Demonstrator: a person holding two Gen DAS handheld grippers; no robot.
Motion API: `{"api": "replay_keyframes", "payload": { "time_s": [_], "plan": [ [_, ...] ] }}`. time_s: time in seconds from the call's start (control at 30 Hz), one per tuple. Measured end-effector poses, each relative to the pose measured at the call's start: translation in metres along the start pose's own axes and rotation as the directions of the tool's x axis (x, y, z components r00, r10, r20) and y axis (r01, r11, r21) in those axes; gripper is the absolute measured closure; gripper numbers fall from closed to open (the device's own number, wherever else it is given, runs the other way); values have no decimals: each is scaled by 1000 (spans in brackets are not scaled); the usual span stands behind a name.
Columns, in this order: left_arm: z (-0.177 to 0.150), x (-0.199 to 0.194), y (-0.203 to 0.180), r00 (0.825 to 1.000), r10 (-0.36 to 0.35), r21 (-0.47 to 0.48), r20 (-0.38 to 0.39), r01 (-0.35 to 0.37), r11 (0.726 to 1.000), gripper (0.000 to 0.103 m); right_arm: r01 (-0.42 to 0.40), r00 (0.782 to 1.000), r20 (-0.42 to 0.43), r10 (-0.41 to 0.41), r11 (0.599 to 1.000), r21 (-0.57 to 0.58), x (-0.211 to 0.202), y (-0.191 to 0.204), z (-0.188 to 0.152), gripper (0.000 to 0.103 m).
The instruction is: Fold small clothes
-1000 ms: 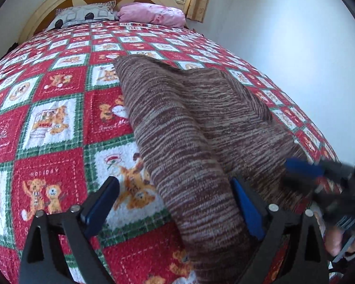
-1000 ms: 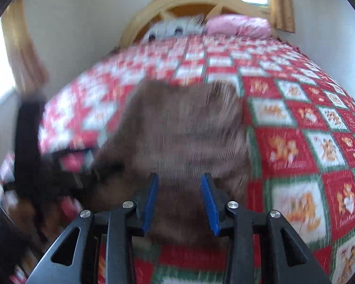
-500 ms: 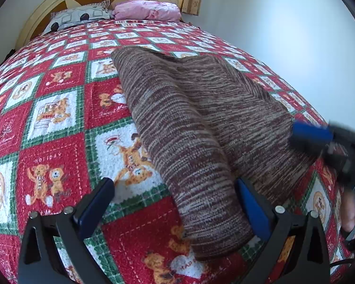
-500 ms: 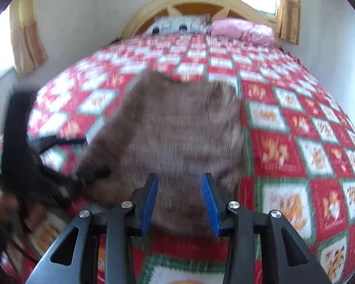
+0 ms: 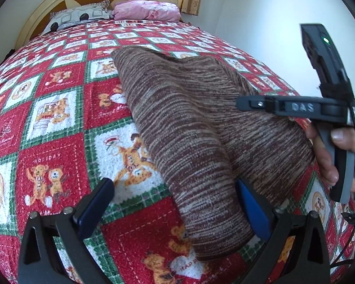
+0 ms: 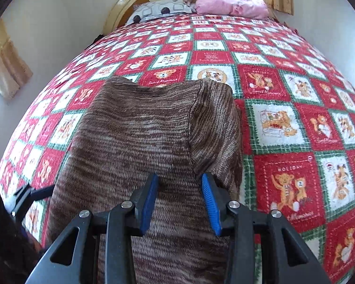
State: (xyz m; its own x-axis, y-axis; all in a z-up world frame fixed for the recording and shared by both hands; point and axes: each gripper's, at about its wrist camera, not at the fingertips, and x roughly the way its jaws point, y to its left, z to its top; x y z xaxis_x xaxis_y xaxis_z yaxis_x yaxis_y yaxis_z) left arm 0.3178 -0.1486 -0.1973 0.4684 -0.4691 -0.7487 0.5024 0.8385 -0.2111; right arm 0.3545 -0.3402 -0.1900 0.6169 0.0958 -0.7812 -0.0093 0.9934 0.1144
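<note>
Brown knit sweater [image 5: 189, 127] on teddy-bear quilt [image 5: 54, 123], side flap folded over; final folds left. L gripper [image 5: 175, 203] wide apart, empty. R gripper [image 6: 179, 200] parted, gripping nothing.

**Readable text**

Your right gripper [image 5: 295, 107] carries "DAS" in pale letters on its black arm. The bedspread [image 5: 47, 127] reads "HOLIDAY" in a red square with two bears; its other script is too small to read.
</note>
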Motion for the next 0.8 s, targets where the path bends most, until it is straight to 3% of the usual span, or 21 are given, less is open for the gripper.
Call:
{"api": "replay_keyframes", "payload": {
  "time_s": [0.1, 0.2, 0.27, 0.47, 0.53, 0.6, 0.8],
  "plan": [
    [-1, -8, 6, 999, -10, -43, 41, 12, 999, 0, -10, 999, 46, 8, 1000, 23, -14, -10, 1, 63],
    [1, -24, 14, 991, 14, -107, 133, 1, 994, 0, 1, 994, 110, -3, 1000, 16, -25, -9, 13, 63],
    [2, -28, 14, 986, 31, -113, 161, -13, 994, 0, -19, 994, 104, 21, 1000, -21, -24, 3, 25, 63],
    [0, -13, 6, 994, 66, -54, 86, -62, 997, 0, -46, 998, 41, 57, 971, -235, 15, 75, 64, 63],
    [1, -9, 7, 997, 52, -53, 62, -49, 997, 0, -7, 1000, -26, 0, 957, -288, 47, 94, 74, 64],
    [1, -7, 12, 998, 37, -71, 50, -33, 997, 0, 2, 996, -82, -29, 950, -313, 77, 105, 77, 65],
    [1, -9, 15, 999, 20, -102, 50, -15, 995, 0, -58, 998, -51, 46, 960, -273, 81, 97, 82, 65]
  ]
}}
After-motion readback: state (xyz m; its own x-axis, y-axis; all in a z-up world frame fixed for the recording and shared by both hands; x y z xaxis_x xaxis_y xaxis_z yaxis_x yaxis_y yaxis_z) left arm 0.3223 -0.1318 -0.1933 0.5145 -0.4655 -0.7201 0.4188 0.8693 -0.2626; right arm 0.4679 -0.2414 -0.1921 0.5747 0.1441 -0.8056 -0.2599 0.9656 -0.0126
